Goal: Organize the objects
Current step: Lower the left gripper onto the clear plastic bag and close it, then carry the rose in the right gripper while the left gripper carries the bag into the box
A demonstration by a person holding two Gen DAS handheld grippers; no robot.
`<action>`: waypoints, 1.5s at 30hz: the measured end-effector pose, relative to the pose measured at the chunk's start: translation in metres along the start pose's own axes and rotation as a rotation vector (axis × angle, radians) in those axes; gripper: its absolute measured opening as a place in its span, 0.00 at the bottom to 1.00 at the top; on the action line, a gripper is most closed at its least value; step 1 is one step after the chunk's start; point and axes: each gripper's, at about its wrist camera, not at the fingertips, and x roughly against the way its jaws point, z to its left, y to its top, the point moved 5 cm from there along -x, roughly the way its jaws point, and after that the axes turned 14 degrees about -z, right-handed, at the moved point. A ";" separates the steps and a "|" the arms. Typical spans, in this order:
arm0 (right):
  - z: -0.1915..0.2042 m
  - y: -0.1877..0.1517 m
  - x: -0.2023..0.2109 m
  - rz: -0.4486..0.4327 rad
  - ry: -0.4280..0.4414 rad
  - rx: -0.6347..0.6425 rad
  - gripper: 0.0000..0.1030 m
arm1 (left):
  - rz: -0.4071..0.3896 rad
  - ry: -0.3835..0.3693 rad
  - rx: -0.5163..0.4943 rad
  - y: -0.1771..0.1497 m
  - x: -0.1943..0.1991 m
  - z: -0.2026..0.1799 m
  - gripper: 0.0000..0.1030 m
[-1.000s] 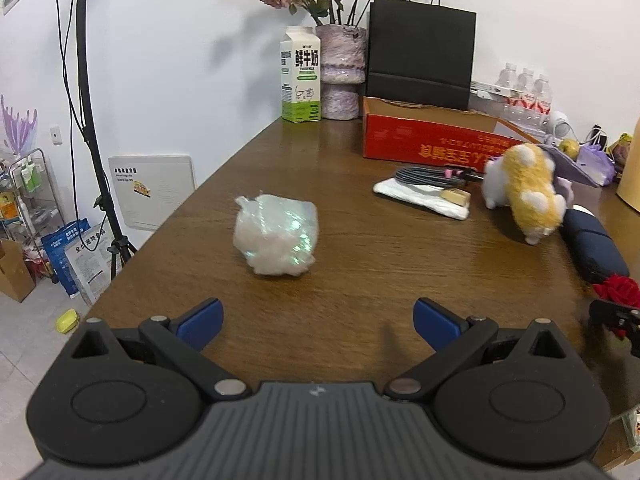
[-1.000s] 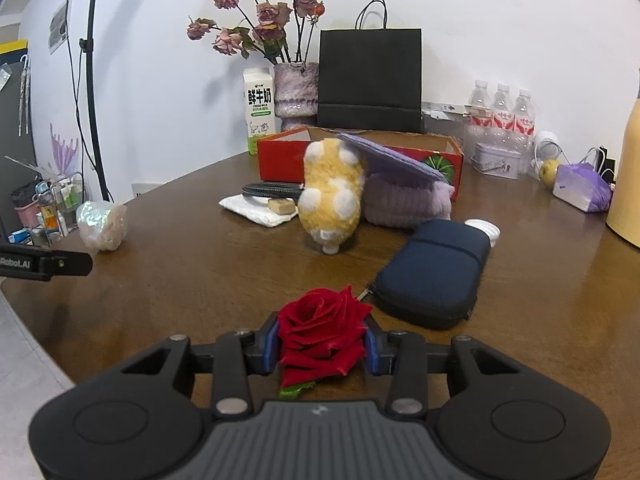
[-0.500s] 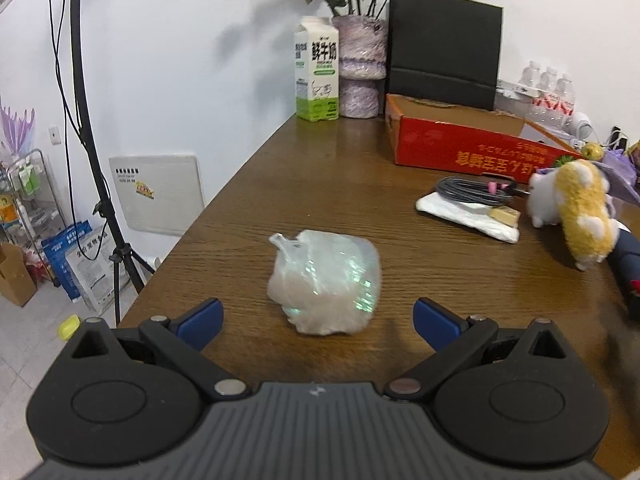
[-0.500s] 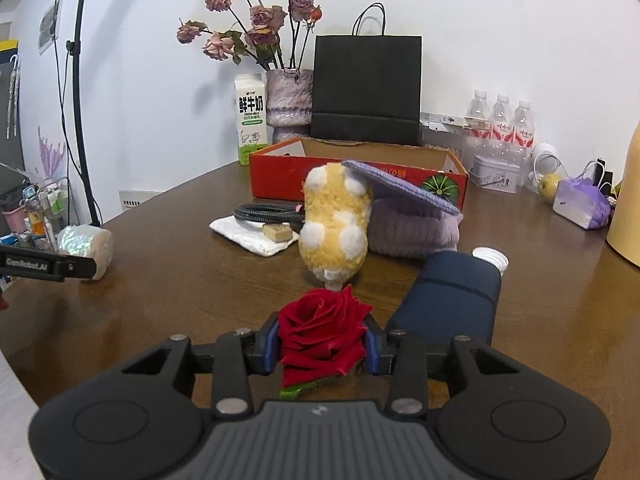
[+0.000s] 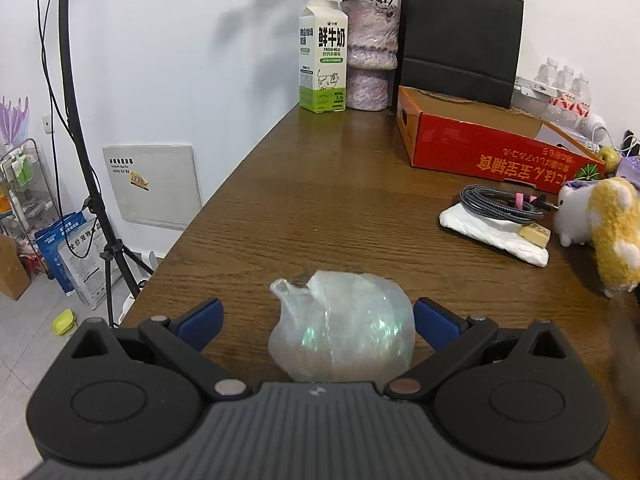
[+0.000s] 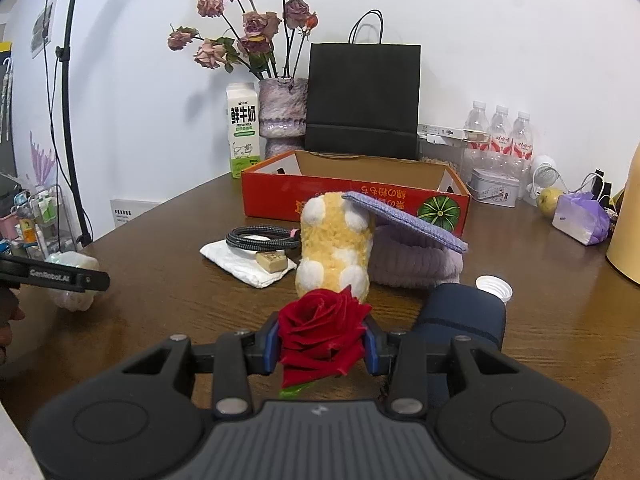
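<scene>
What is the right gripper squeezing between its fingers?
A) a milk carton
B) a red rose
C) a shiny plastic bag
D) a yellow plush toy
B: the right gripper has its blue fingers pressed against both sides of the red rose, while the yellow plush toy stands on the table beyond it.

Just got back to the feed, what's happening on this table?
A person is tidying with two handheld grippers. The right gripper is shut on a red rose, held above the table. The left gripper is open, its fingers on either side of a clear plastic bag that lies on the table, not yet gripped.
</scene>
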 end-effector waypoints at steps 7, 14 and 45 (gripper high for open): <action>-0.002 -0.002 -0.006 0.011 0.011 -0.009 0.37 | 0.010 0.002 0.035 -0.002 -0.009 -0.004 0.54; -0.009 -0.003 -0.006 0.010 0.018 -0.027 0.37 | -0.007 -0.009 0.003 0.001 0.001 -0.019 0.41; -0.041 0.057 -0.009 -0.134 0.103 -0.018 0.37 | -0.132 -0.137 -0.071 0.074 0.031 -0.144 0.42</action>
